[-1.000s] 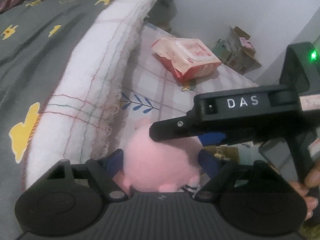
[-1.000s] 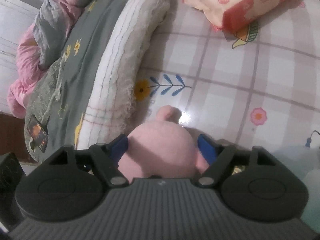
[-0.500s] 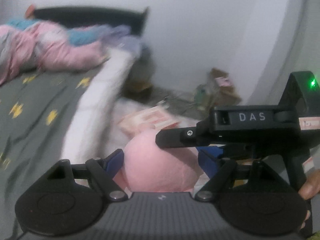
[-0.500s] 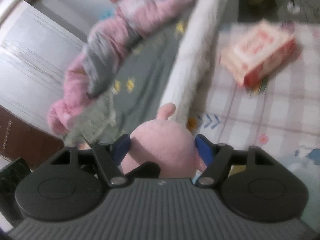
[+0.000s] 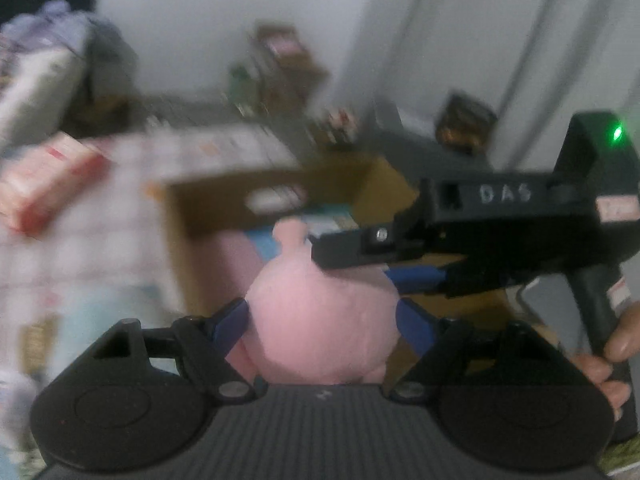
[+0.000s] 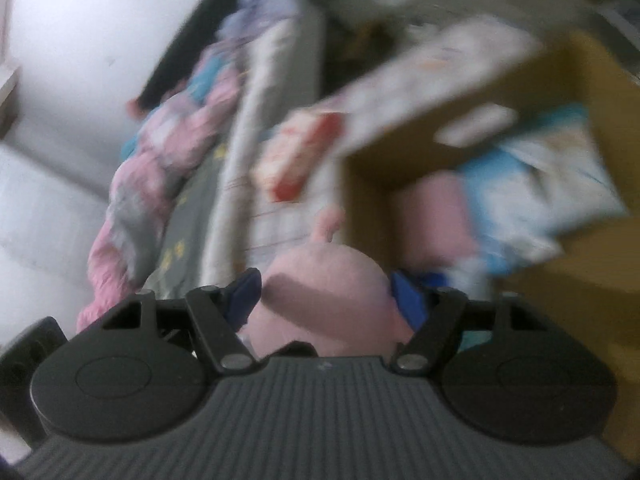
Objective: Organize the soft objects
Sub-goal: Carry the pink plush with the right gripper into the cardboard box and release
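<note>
A round pink plush toy [image 5: 320, 320] with a small knob on top sits between the blue pads of my left gripper [image 5: 322, 312], which is shut on it. From the right, my right gripper [image 5: 416, 276] also clamps the toy, with a hand on its handle. The right wrist view shows the same plush toy [image 6: 328, 300] squeezed between the pads of my right gripper [image 6: 324, 284]. The toy hangs in the air, just in front of an open cardboard box [image 5: 192, 248]. Both views are blurred by motion.
The cardboard box [image 6: 580, 280] holds a blue and white packet [image 6: 540, 184] and something pink [image 6: 432, 216]. A red and white pack [image 6: 296, 156] lies on the checked floor mat [image 5: 80, 248]. The bed [image 6: 192, 208] with pink bedding lies left, and clutter stands along the far wall.
Both grippers have carried the pink plush toy up from the mat beside the bed and swung right. The cardboard box has come into view right behind the toy.
</note>
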The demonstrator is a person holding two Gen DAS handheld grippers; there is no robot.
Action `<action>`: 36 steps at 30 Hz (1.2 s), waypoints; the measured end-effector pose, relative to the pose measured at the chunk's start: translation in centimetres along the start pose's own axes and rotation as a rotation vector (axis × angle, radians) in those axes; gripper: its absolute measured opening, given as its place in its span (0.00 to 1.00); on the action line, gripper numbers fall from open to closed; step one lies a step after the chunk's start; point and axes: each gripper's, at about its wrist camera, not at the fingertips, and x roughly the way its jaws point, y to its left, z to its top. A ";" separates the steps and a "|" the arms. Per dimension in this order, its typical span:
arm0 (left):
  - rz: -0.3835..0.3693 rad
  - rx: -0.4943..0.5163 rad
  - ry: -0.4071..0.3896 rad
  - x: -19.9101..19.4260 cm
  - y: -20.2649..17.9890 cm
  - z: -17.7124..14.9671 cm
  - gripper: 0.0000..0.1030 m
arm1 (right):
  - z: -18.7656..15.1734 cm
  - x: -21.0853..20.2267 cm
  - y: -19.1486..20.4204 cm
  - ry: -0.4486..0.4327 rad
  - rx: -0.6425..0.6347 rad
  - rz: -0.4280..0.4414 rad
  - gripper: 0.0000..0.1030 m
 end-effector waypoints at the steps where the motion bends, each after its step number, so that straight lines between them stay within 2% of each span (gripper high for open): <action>1: -0.005 0.001 0.036 1.6 -0.6 0.0 0.78 | 0.0 -0.4 -1.6 -0.002 0.022 -0.015 0.70; 5: -0.007 -0.019 0.163 7.4 -1.5 -0.4 0.75 | -0.3 0.1 -6.2 -0.002 0.049 -0.061 0.70; 9: 0.019 0.006 0.173 9.7 -2.1 -0.4 0.75 | 0.0 2.0 -9.3 0.014 0.039 -0.100 0.70; 14: 0.009 0.018 0.216 10.1 -2.9 -0.2 0.75 | 0.1 4.2 -12.3 0.039 0.068 -0.129 0.69; 18: 0.012 0.026 0.208 9.4 -3.5 -0.2 0.75 | 0.1 4.6 -13.3 0.029 0.082 -0.121 0.68; 20: 0.020 0.025 0.193 8.7 -3.3 0.0 0.75 | 0.2 4.4 -12.8 0.010 0.052 -0.146 0.68; 31: 0.078 0.042 0.062 0.3 -0.4 -0.1 0.76 | 0.5 1.5 -10.0 -0.075 -0.018 -0.186 0.68; 34: 0.098 0.031 0.028 -2.3 0.9 -0.9 0.77 | -0.5 1.2 -8.5 -0.055 -0.100 -0.210 0.75; 36: 0.110 0.022 0.009 -3.7 1.8 -1.5 0.77 | -1.3 1.9 -7.5 -0.024 -0.162 -0.243 0.86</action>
